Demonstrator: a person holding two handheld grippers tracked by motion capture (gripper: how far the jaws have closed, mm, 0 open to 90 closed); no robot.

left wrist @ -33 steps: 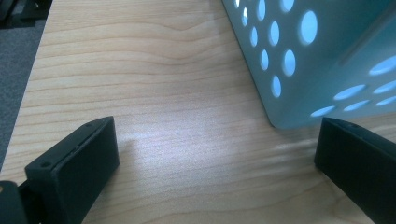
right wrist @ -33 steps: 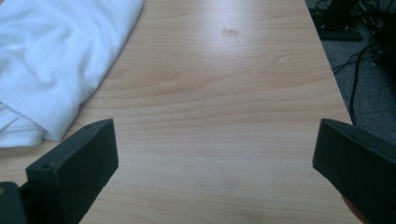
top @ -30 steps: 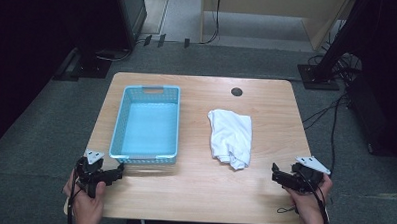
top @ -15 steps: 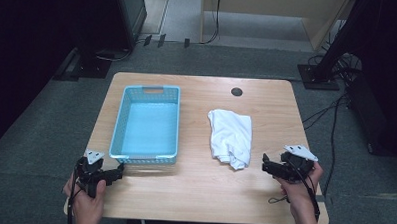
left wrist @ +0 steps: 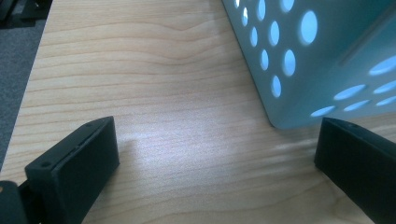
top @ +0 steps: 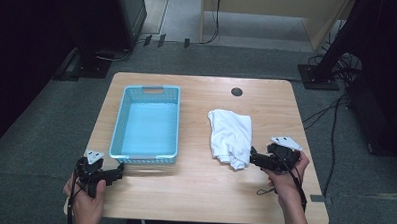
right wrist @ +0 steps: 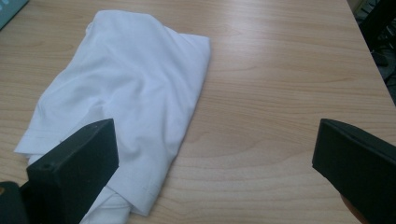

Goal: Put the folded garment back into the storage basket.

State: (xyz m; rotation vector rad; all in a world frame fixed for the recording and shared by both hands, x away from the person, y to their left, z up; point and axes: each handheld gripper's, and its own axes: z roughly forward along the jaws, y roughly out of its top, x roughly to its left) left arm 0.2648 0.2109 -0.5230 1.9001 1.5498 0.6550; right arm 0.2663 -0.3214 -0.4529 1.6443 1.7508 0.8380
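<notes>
A crumpled white cloth (top: pixel 230 136) lies on the wooden table (top: pixel 198 192), right of centre. In the right gripper view the white cloth (right wrist: pixel 126 93) spreads ahead, and its near corner lies by the left jaw. My right gripper (top: pixel 254 157) is open, its tips just short of the cloth's near right edge. A light blue perforated basket (top: pixel 122 124) stands left of centre, nothing inside it. My left gripper (top: pixel 118 171) rests open at the table's front left, beside the basket's near left corner (left wrist: pixel 285 119). Both jaw gaps hold nothing.
A round cable hole (top: pixel 236 92) sits in the table's far side. Cables (top: pixel 331 121) trail over the grey floor to the right. Dark equipment stands (top: pixel 95 63) are behind the table at left.
My right gripper has moved left and forward toward the cloth's near right edge. The left gripper, cloth and basket have stayed put.
</notes>
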